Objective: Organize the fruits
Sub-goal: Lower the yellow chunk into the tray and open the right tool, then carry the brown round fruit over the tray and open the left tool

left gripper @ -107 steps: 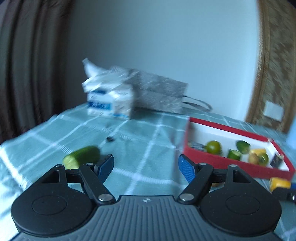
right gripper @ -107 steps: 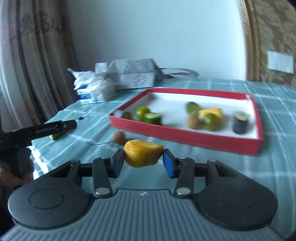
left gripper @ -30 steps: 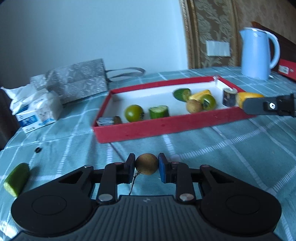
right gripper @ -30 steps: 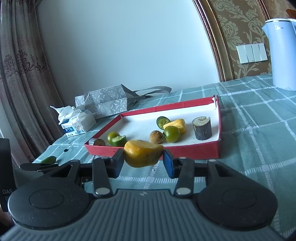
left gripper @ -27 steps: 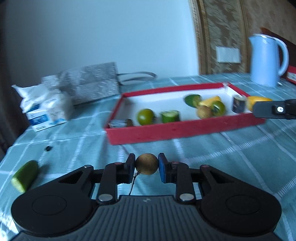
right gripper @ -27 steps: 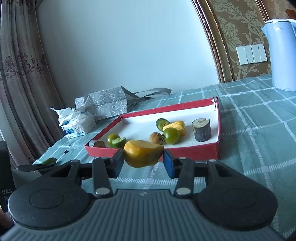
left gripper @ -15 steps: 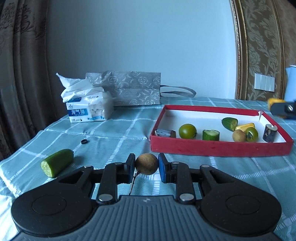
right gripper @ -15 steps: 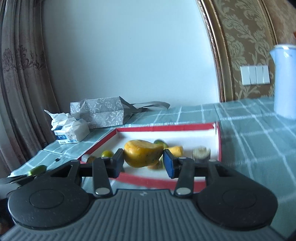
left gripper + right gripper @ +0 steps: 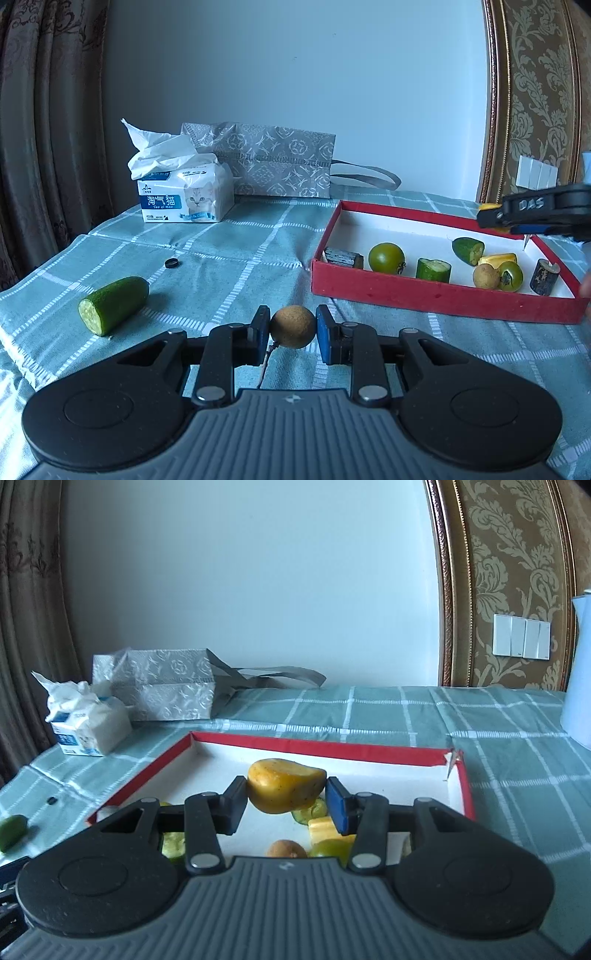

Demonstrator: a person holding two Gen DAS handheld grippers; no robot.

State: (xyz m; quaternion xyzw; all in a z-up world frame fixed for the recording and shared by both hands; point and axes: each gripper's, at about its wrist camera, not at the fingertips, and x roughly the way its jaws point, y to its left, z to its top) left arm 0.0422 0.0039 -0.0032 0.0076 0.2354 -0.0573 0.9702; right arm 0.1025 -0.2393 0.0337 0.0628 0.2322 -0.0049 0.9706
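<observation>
Since the right gripper [image 9: 286,799] is clamped on the yellow mango chunk [image 9: 286,790] and hanging over the red tray [image 9: 317,747], I'd say the trick is to bring it low over a bare white patch before letting go, so it doesn't land on the green and yellow pieces right under it. The left gripper [image 9: 291,330] is squeezed tight on a little brown longan [image 9: 293,331], short of the tray's near wall, above the checked cloth [image 9: 236,258]. A cucumber half [image 9: 112,303] lies well off left.
</observation>
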